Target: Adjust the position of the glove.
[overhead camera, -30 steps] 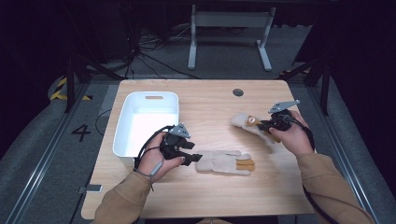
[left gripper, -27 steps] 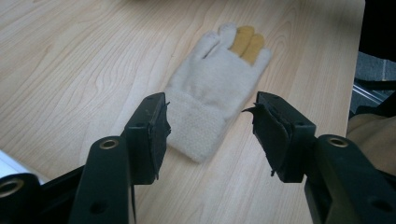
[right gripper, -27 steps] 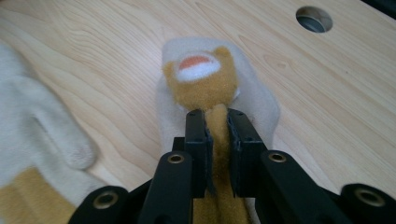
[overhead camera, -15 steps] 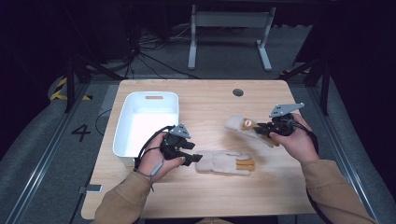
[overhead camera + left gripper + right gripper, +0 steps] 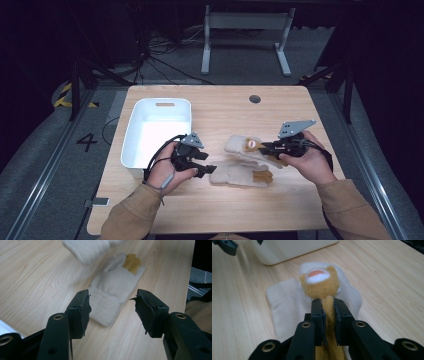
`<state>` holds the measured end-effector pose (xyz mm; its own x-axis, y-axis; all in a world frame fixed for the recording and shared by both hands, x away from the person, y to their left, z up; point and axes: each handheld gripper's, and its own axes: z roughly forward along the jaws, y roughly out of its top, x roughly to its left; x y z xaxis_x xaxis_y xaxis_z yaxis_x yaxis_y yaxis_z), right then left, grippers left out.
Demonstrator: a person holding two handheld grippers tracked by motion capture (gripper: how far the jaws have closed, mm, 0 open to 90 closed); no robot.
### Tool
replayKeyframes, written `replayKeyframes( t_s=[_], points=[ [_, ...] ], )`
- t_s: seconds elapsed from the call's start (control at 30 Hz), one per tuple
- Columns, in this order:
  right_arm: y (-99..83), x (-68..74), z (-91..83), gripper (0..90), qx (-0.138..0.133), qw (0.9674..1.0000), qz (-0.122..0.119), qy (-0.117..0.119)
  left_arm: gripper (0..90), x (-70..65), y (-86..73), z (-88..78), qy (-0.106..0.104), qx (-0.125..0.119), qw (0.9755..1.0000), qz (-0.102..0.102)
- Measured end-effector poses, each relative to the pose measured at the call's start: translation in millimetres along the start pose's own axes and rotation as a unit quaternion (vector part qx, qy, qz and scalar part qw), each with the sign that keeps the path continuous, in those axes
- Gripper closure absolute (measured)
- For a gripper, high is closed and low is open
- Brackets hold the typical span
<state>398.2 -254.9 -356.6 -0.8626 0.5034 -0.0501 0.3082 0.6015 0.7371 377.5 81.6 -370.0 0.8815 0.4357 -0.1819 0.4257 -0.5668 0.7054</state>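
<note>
Two cream knitted gloves with tan parts are on the wooden table (image 5: 220, 105). One glove (image 5: 242, 175) lies flat near the middle, cuff toward my left gripper (image 5: 207, 162). In the left gripper view that cuff (image 5: 105, 307) sits just ahead of the left gripper (image 5: 112, 307), whose jaws stand apart without pressing it. My right gripper (image 5: 265, 146) is shut on the second glove (image 5: 245, 146), pinching a tan strip (image 5: 328, 305). That glove drapes forward, its tan patch with a white and orange mark (image 5: 318, 277) facing up, and it overlaps the far edge of the lying glove.
A white plastic bin (image 5: 157, 130) stands at the left of the table, right behind the left hand. A round cable hole (image 5: 255, 99) is near the table's far edge. Dark floor, cables and a metal stand lie beyond.
The right gripper has carried its glove leftward and toward the near side, up to the lying glove. The left gripper and the lying glove have stayed put.
</note>
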Motion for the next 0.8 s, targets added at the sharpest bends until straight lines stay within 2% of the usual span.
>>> replayKeyframes(
  t_s=[0.1,0.2,0.57,0.63,0.67,0.8],
  points=[
    [-0.4,5.0,2.5,80.3,0.000,1.0000,-0.007,0.005,46.1,0.2,0.1,-0.7,0.002,-0.002,1.0000,0.000],
    [-4.2,13.2,8.8,80.4,-0.005,0.9997,-0.012,0.021,46.1,0.6,0.0,-1.6,0.002,-0.002,1.0000,-0.001],
    [-21.3,22.4,26.0,80.2,-0.011,0.9985,-0.019,0.049,46.1,1.6,-0.2,-1.1,0.003,0.000,1.0000,0.001],
    [-24.0,24.0,28.8,80.2,-0.017,0.9979,-0.021,0.058,46.1,1.4,-0.3,0.4,0.002,0.002,1.0000,-0.002],
    [-25.5,26.0,32.0,80.2,-0.021,0.9970,-0.030,0.068,46.1,1.1,-0.3,1.8,0.002,0.003,1.0000,0.000],
    [-27.5,27.7,37.8,80.1,-0.015,0.9964,-0.032,0.078,46.0,0.7,-0.4,2.3,0.000,0.007,1.0000,0.000]
  ],
)
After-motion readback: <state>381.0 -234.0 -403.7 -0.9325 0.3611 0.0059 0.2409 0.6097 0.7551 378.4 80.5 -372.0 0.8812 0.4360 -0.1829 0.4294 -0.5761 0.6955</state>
